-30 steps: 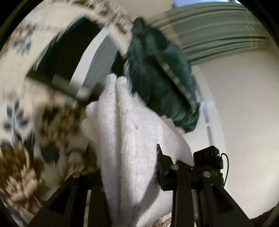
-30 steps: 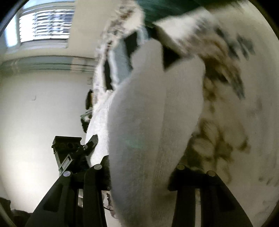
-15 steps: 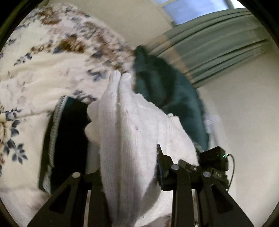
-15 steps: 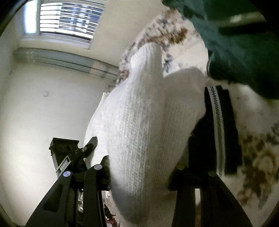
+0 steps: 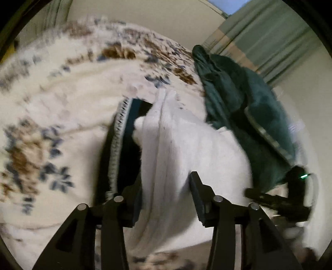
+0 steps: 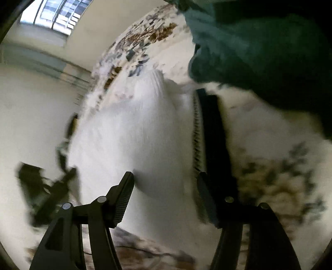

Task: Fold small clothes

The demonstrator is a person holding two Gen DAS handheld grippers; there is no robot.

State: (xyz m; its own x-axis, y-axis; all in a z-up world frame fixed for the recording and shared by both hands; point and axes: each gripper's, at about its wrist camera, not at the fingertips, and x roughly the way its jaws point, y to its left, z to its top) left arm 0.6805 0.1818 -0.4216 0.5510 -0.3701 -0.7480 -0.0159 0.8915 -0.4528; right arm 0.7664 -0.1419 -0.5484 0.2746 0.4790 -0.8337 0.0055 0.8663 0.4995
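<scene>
A white knit garment hangs stretched between both grippers above the floral bedspread. My left gripper is shut on one bunched end of it. My right gripper holds the other end, with its jaws wider apart around the thick fold. A black folded garment with a white zigzag trim lies on the bedspread just beyond the white one, and shows in the right wrist view. The right gripper shows at the right edge of the left wrist view.
A dark green garment lies heaped on the bedspread to the right, also at the top of the right wrist view. Green curtains and a pale wall stand behind. A window with blinds is high up.
Both grippers have swung downward with the white garment, from facing the wall and window to facing the bedspread. The black folded garment has come closer. The right jaws look wider apart.
</scene>
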